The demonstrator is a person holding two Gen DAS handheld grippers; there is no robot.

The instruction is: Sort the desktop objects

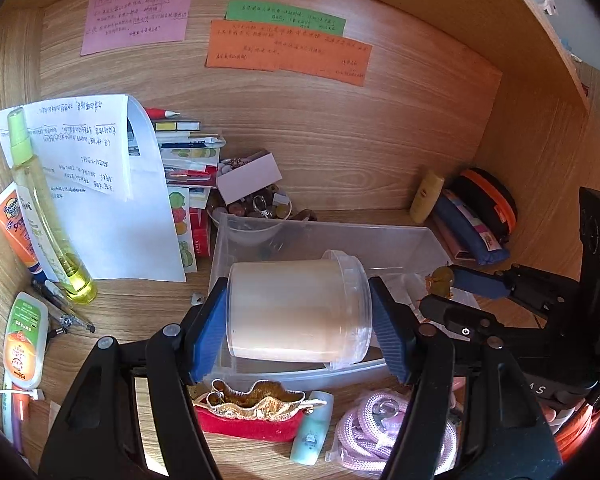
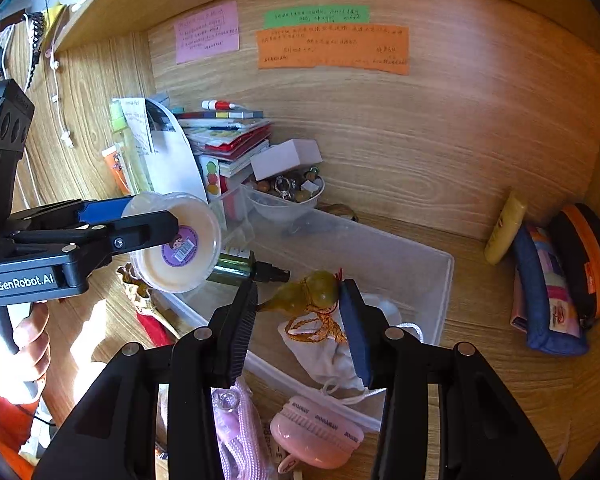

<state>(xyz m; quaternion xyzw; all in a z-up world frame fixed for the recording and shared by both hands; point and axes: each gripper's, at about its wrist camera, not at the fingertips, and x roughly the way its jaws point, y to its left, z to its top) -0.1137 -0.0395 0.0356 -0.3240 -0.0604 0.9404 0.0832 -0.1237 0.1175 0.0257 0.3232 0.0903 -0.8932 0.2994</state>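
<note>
Lying nearest the left wrist lens, at six o'clock under the jaws: a red velvet pouch with gold trim, a pale mint tube and a coiled pink rope cord, all on the wooden desk.

Gripping, in the left gripper, a cream-filled translucent round plastic tub with a clear lid, lying sideways between the blue pads, lid towards three o'clock; fingers standing fairly wide, pressing on both ends. Hanging over the clear rectangular plastic bin (bin walls showing behind and below the tub).

Pinching, in the right gripper, a small olive-green gourd charm with an orange braided cord; fingers set narrow, touching the gourd on both sides, cord dangling towards six o'clock. Hovering above the same bin, over a white drawstring cloth bag lying inside it. Resting at ten o'clock of the gourd, a dark green bottle with a black cap.

Sitting at six o'clock in the right view, just outside the bin: a pink round folding brush. Leaning at three o'clock against the wall: a yellow tube, a blue pencil pouch, a black and orange round case.

Wrapping around the left gripper's handle at nine o'clock, a hand.
</note>
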